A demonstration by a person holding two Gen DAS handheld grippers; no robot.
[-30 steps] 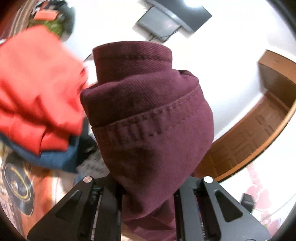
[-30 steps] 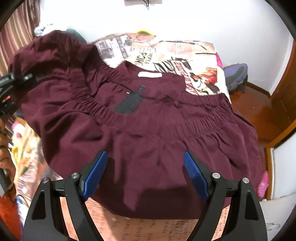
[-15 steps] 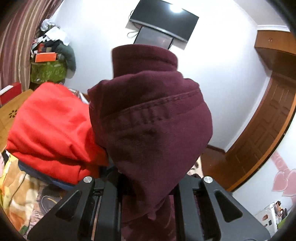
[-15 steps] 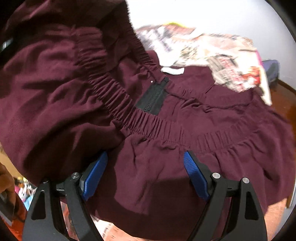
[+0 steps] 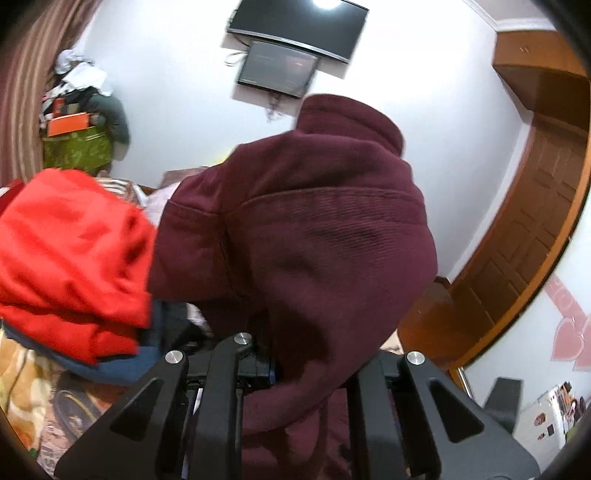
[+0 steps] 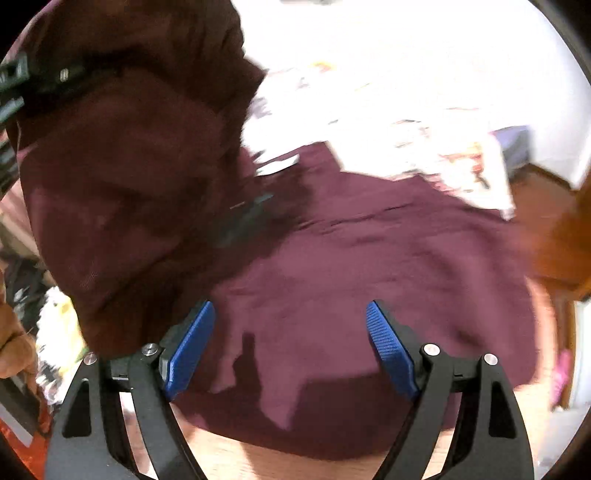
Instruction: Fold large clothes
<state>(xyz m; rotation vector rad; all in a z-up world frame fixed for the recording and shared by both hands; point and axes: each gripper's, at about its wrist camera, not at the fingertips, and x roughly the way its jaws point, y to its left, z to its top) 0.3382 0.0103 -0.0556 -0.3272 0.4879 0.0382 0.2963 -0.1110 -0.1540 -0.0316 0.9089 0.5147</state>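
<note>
A large maroon garment (image 6: 369,258) lies spread on the bed with a white label (image 6: 280,164) and a dark zip strip near its middle. My left gripper (image 5: 295,369) is shut on a bunched, hemmed end of the maroon garment (image 5: 303,229), held up and draped over its fingers, hiding the pads. In the right wrist view that lifted part (image 6: 122,166) hangs at the left, folding over toward the middle, with the left gripper's black body (image 6: 22,81) behind it. My right gripper (image 6: 288,350) stands open just above the near part of the cloth, nothing between its blue pads (image 6: 388,347).
A red garment (image 5: 70,266) lies on a blue one at the left. The bed's printed sheet (image 6: 424,147) shows beyond the maroon cloth. A wall screen (image 5: 295,33), a wooden door (image 5: 517,229) and a cluttered pile (image 5: 77,122) stand around. A person's hand (image 6: 14,339) is at the left edge.
The left gripper has carried the lifted maroon end across over the spread cloth and rolled. In the right wrist view the raised fold now covers the waistband at left; the view is blurred.
</note>
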